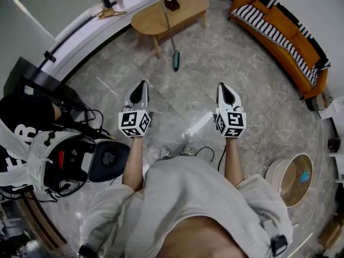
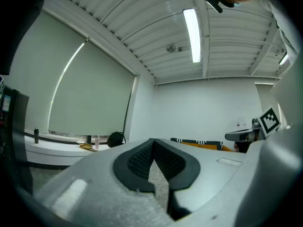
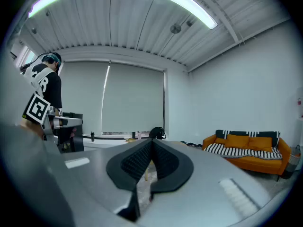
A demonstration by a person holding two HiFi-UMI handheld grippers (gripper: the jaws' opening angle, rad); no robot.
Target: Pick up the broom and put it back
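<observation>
The white left gripper and white right gripper are held side by side, each with its black-padded jaws pressed together on nothing. Farther off, at twelve o'clock, the thin-handled, teal-headed broom is leaned against the oval light-wood coffee table, its head on the grey stone floor. At two o'clock an orange sofa is seen.

A grey marble-look floor spreads out. At the far side stands an oval wooden surface, with an orange striped sofa at the right. White walls frame a blind-covered window under ceiling strip lights.
</observation>
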